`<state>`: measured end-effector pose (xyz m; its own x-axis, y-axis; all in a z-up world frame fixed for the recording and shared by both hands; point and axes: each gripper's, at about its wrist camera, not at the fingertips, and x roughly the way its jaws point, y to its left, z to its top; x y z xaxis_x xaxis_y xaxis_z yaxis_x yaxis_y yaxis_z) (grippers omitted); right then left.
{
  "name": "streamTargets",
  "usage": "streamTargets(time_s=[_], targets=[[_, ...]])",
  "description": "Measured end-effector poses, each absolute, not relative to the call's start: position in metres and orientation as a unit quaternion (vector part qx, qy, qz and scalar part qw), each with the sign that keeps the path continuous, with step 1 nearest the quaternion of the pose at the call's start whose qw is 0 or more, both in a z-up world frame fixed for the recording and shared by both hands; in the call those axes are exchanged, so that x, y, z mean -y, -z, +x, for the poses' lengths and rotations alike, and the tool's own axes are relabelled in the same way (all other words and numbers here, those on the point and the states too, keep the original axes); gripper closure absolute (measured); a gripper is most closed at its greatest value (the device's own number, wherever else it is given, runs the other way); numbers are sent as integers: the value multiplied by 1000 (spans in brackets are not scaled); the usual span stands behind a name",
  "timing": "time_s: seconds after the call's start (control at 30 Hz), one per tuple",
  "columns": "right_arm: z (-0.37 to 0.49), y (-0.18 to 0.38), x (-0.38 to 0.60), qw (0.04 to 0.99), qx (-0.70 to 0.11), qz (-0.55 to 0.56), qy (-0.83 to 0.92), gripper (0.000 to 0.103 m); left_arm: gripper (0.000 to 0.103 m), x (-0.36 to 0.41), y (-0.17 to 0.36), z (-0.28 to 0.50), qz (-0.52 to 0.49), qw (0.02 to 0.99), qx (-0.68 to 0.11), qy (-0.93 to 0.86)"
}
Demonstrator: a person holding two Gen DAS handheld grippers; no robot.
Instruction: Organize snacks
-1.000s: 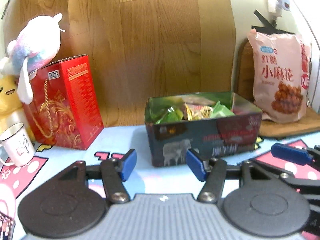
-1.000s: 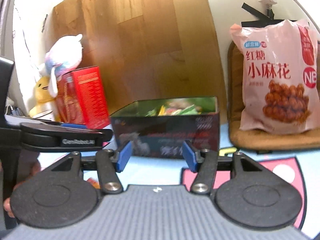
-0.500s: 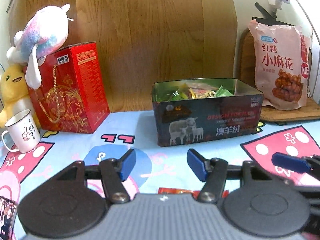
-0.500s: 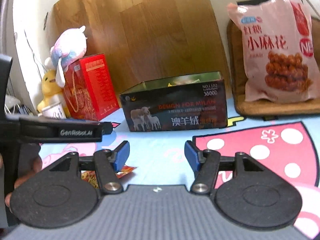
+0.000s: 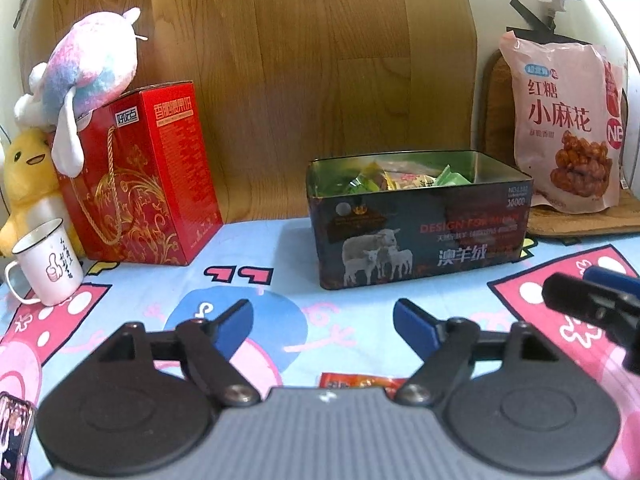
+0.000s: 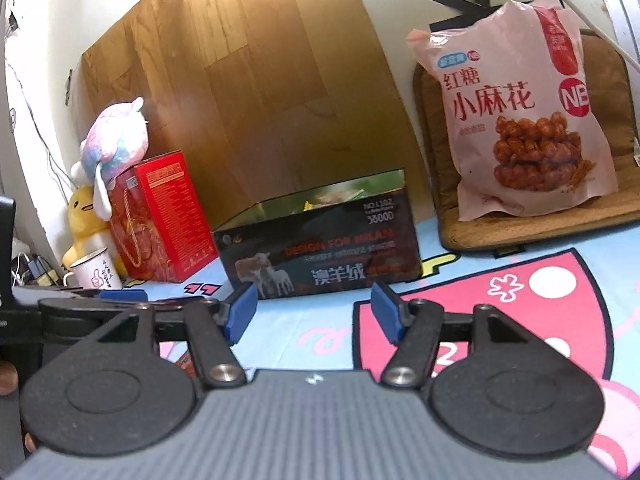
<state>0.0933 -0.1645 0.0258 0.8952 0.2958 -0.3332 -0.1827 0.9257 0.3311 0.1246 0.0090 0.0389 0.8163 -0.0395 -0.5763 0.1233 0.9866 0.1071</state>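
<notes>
A dark tin box (image 5: 420, 240) with sheep on its side stands open on the cloth, with several wrapped snacks (image 5: 400, 178) inside. A small red-orange snack packet (image 5: 356, 382) lies flat just under my left gripper (image 5: 324, 328), whose jaws are opening with nothing between them. My right gripper (image 6: 314, 314) faces the tin box (image 6: 320, 256) from short of it; its jaws are opening too, with nothing between them. Its tip (image 5: 596, 296) shows at the right edge of the left wrist view.
A big pink snack bag (image 5: 564, 132) leans on a brown cushion (image 6: 520, 232) at the back right. A red gift box (image 5: 152, 176), plush toys (image 5: 92, 76), and a white mug (image 5: 48, 264) stand at the left. A wooden board (image 5: 320, 60) backs the table.
The left jaws have spread much wider. Both views now sit lower and further back from the tin, and the red-orange packet has come into sight under the left gripper.
</notes>
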Motion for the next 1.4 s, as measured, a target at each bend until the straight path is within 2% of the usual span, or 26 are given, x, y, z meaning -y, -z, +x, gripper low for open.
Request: streamTargets(time_s=[0.2,0.63,1.17,1.4], targets=[[94,-27,173,961,-185,164,-121,33,13,-8,-38,124,91,955,-281,21],[90,-32,179,960,-175,183,-119,32,8,-2,-44,119,139,961,-239,-5],[88,-34,180,959,-173,193,-113,32,5,3,-45,113,134,959,-248,4],[87,-34,182,958,-174,200,-108,29,0,-2,-46,104,96,956,-272,46]])
